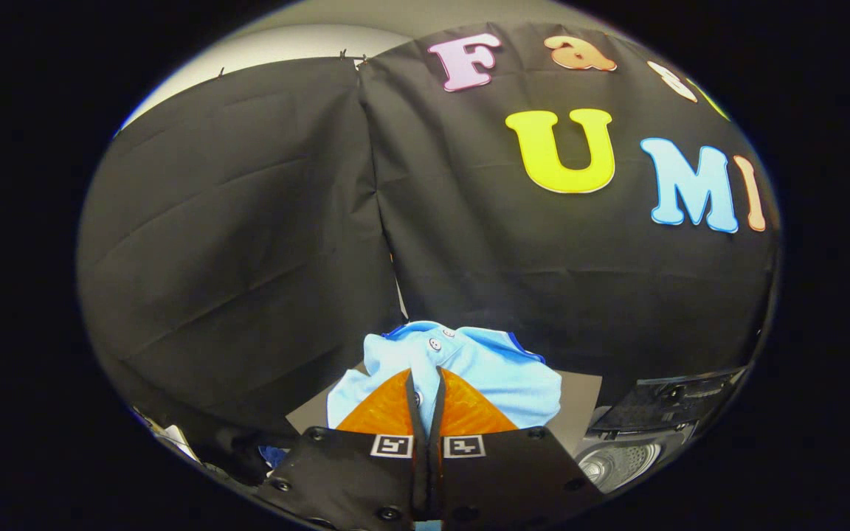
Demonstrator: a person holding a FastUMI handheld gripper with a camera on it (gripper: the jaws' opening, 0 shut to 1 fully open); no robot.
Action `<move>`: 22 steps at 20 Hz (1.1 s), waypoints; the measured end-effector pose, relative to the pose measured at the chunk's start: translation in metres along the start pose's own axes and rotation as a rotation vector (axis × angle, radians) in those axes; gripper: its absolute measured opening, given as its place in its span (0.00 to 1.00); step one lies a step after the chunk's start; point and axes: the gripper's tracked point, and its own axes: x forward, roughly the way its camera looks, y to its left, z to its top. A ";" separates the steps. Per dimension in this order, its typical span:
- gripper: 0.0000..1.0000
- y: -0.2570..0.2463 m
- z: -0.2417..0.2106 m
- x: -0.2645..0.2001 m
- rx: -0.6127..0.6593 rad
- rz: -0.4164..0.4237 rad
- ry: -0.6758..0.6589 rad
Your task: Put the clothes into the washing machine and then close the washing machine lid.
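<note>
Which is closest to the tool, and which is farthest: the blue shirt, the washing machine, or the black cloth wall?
1. Blue shirt: pinched between the fingers of the tool, bunched just ahead of them.
2. Washing machine: low, off to the right of the fingers, drum open and lid raised.
3. Black cloth wall: behind everything, well beyond the shirt.

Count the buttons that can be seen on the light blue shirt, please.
2 buttons on the light blue shirt: one near the collar, beyond the tool's fingertips; one half hidden between the closed fingers gripping the cloth. Others may be hidden in folds.
</note>
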 end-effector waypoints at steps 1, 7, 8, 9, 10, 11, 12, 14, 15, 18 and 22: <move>0.01 -0.002 0.007 -0.005 0.002 -0.002 -0.016; 0.01 -0.020 0.035 -0.033 0.011 -0.026 -0.066; 0.01 -0.024 0.036 -0.036 0.010 -0.033 -0.068; 0.01 -0.028 0.039 -0.039 0.009 -0.041 -0.075; 0.01 -0.034 0.040 -0.043 0.006 -0.052 -0.078; 0.01 -0.039 0.041 -0.046 0.006 -0.062 -0.081; 0.01 -0.046 0.042 -0.050 0.006 -0.077 -0.087; 0.01 -0.060 0.042 -0.057 0.015 -0.103 -0.091; 0.01 -0.067 0.042 -0.060 0.021 -0.116 -0.094; 0.01 -0.092 0.043 -0.073 0.036 -0.160 -0.103; 0.01 -0.128 0.040 -0.091 0.055 -0.225 -0.108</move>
